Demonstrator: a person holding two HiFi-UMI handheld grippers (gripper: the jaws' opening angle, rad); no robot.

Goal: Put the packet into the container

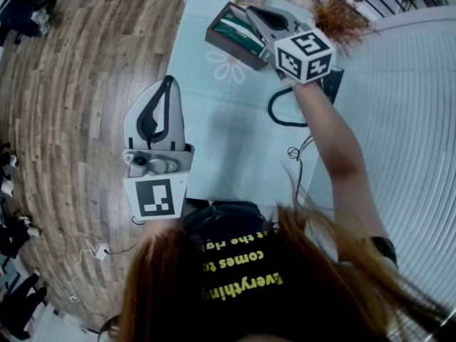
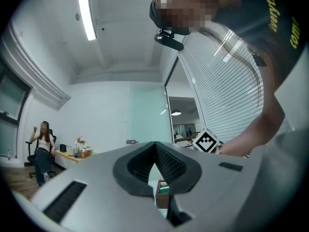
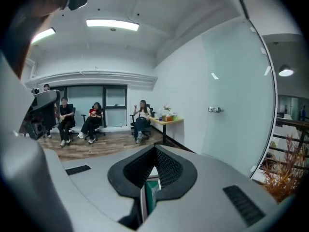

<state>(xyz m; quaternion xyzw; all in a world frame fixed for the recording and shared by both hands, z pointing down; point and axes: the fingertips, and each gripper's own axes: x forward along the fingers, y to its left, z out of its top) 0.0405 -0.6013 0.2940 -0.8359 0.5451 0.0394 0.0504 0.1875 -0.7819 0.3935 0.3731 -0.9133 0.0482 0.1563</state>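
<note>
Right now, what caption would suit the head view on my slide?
Right gripper hovers over the container of green packets; left gripper hangs beside the table.

Right gripper (image 3: pixel 154 151): matt grey plastic shell, black ribbed pads (image 3: pixel 167 169). Between its jaws, a smooth green-and-white packet (image 3: pixel 150 195). Below the jaws, a dark wood-look container (image 1: pixel 229 48) stands on a smooth, pale matt worktop (image 1: pixel 235 134); wood-plank floor (image 1: pixel 92 70) lies alongside.

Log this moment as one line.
right gripper: shut on green packet, over container | left gripper: shut, empty, off to the side
</note>
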